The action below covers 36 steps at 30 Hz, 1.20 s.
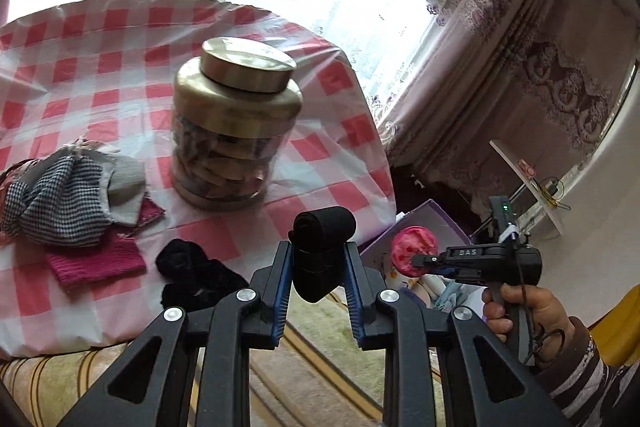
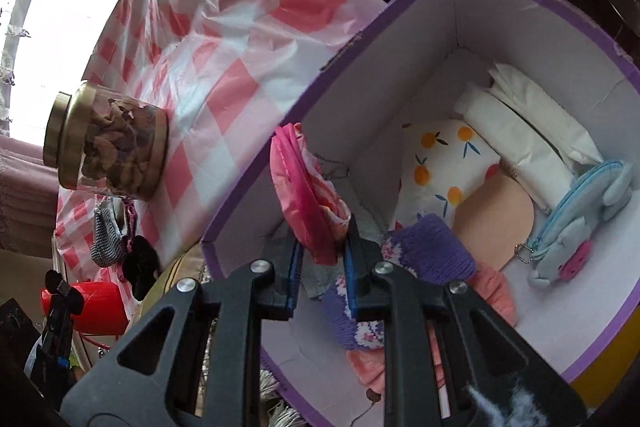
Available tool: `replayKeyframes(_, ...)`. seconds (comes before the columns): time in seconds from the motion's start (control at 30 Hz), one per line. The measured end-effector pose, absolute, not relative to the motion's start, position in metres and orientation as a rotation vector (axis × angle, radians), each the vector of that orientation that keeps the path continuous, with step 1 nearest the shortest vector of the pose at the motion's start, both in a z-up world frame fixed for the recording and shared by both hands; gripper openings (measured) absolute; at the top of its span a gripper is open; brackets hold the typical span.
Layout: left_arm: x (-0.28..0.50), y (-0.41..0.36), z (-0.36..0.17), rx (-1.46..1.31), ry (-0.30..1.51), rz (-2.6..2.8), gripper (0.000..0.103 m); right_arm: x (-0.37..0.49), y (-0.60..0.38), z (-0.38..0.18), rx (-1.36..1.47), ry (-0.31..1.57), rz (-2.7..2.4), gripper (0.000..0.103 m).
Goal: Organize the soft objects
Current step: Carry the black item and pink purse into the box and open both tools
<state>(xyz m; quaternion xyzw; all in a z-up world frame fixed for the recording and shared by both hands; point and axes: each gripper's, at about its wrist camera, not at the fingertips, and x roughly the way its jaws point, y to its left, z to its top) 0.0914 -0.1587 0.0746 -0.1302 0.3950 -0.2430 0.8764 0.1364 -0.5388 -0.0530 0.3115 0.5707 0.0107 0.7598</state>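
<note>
Purple box [image 2: 520, 11] of soft pouches [image 2: 576, 223]

Both hand-held grippers are matte black plastic with angular linkage arms pierced by triangular cut-outs and pinned with round silver screws. The left gripper [image 1: 320, 267] has two fingers [image 1: 280, 291] lined with ribbed blue pads along their inner faces; the right gripper [image 2: 322, 259] has the same blue-lined fingers [image 2: 294, 263] and silver pivots. Seen from the left wrist camera, the right unit has a pistol-style handle, white raised lettering on its top, a small green light on a black block, and a thin dark cord hanging beside it. The person's right hand [image 1: 516, 311] emerges from a sleeve [image 1: 580, 375] striped brown and pale grey
</note>
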Motion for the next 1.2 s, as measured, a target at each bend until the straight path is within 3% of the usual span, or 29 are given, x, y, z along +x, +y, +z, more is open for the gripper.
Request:
replayKeyframes(0.17,0.093,-0.196,0.076,-0.21,0.846,-0.544,0.026,0.149,-0.55,-0.083,0.695,1.317,0.056,0.022)
replayKeyframes(0.33,0.099,-0.222,0.07,-0.163,0.881,-0.561,0.026,0.16,-0.558,-0.11,0.646,1.412,0.023,0.03)
replayKeyframes(0.47,0.102,-0.243,0.066,-0.118,0.906,-0.584,0.026,0.159,-0.565,-0.107,0.597,1.4,0.029,0.064)
replayKeyframes(0.5,0.103,-0.248,0.065,-0.108,0.911,-0.592,0.026,0.157,-0.567,-0.104,0.594,1.392,0.033,0.067)
replayKeyframes(0.93,0.124,-0.341,0.052,0.024,0.974,-0.745,0.026,0.104,-0.622,-0.038,0.539,1.229,-0.066,0.07)
replayKeyframes(1.2,0.146,-0.367,0.044,0.058,0.988,-0.734,0.033,0.089,-0.62,-0.007,0.561,1.174,-0.028,0.07)
